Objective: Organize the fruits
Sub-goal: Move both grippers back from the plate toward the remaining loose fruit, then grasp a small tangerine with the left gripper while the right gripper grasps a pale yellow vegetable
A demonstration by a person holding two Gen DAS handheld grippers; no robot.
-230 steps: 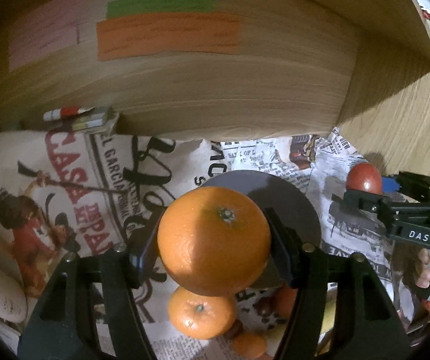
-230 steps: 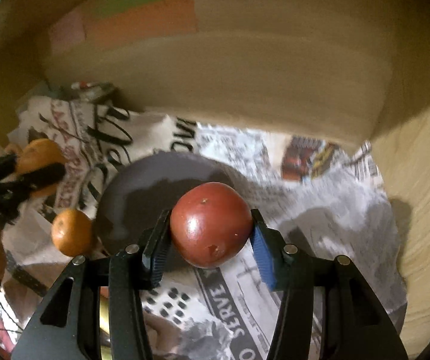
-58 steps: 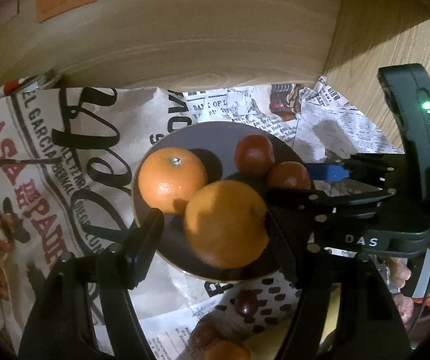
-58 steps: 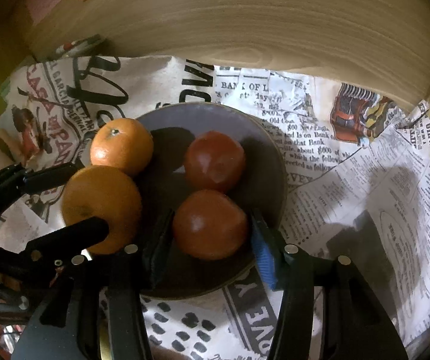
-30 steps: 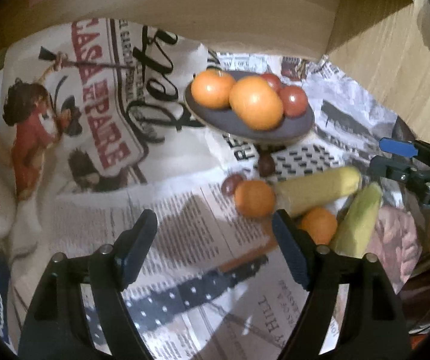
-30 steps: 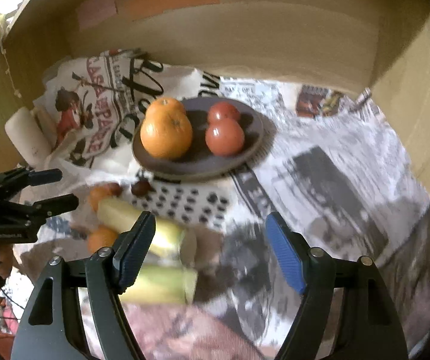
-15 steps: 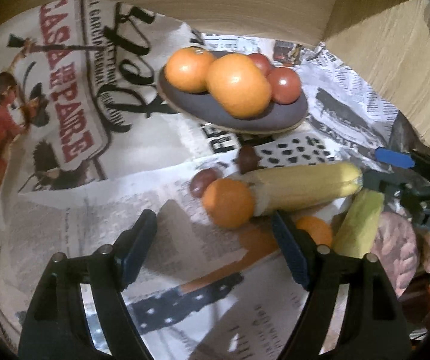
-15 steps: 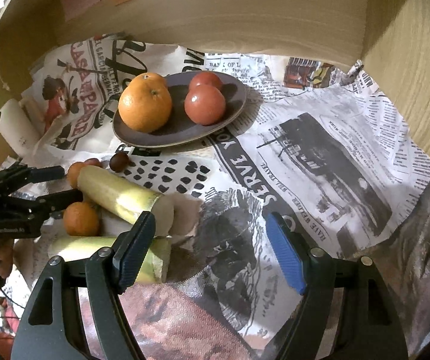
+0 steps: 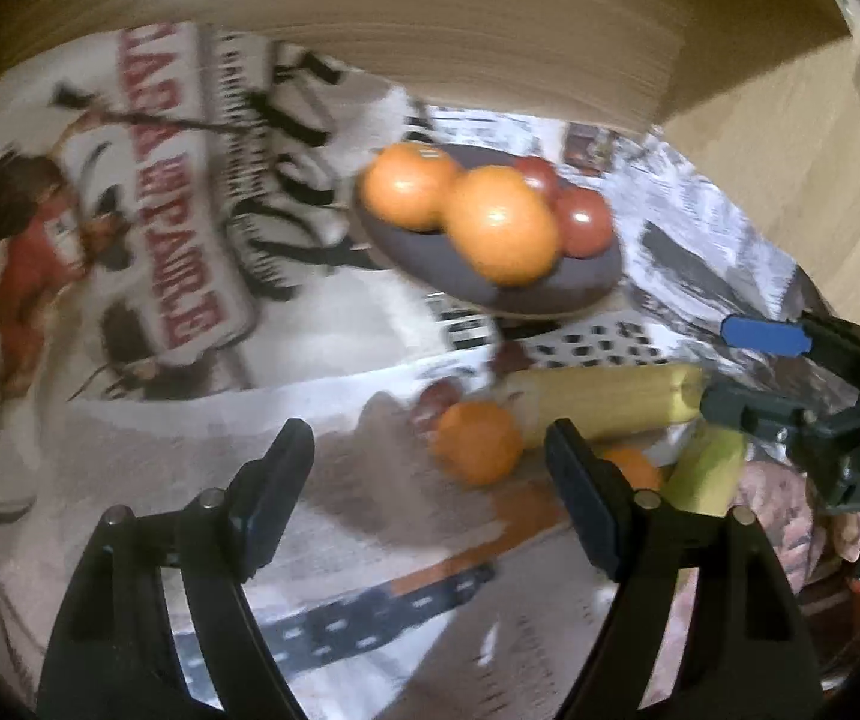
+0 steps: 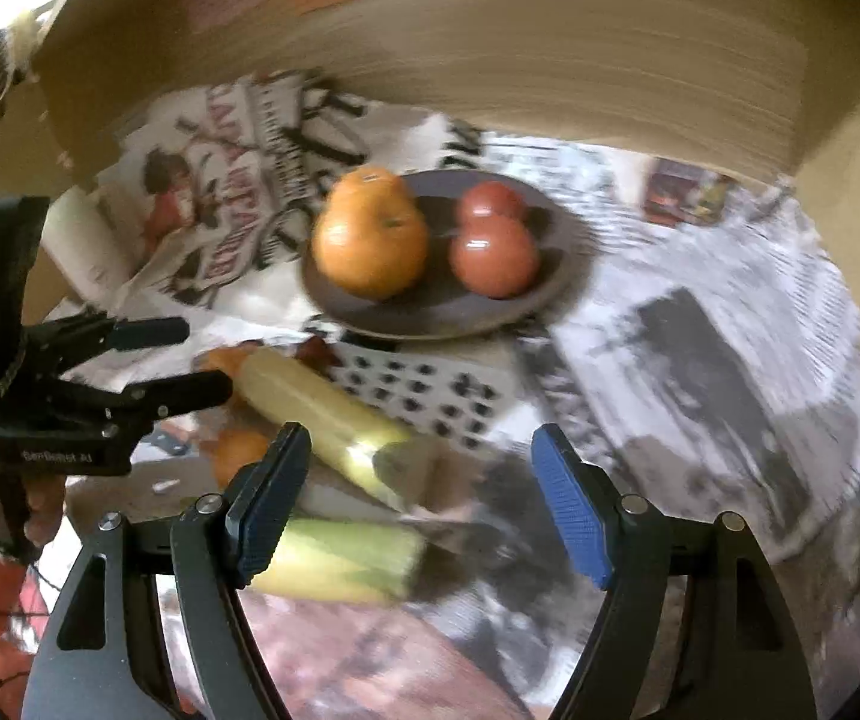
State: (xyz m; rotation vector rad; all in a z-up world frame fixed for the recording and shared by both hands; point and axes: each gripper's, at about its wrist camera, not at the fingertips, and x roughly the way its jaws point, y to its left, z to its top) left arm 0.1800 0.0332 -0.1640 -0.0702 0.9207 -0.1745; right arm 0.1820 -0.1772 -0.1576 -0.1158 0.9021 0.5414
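Newsprint (image 9: 147,420) covers the whole work surface under you, with a dark plate (image 10: 526,306) well ahead already carrying two oranges and two tomatoes. Nearer you, two corn cobs (image 10: 321,414) lie with their long axes slanting across your reach, crowding the loose fruit. Your left gripper (image 9: 430,483) stands open and empty, and the loose orange (image 9: 478,441) sits just ahead of it, toward its right finger, touching the upper cob's end. Your right gripper (image 10: 417,495) is likewise unclenched, holding nothing, above the cobs. A second small orange (image 9: 631,468) hides partly behind your left finger. Left looks nearer; the cob probably hampers a clean close.
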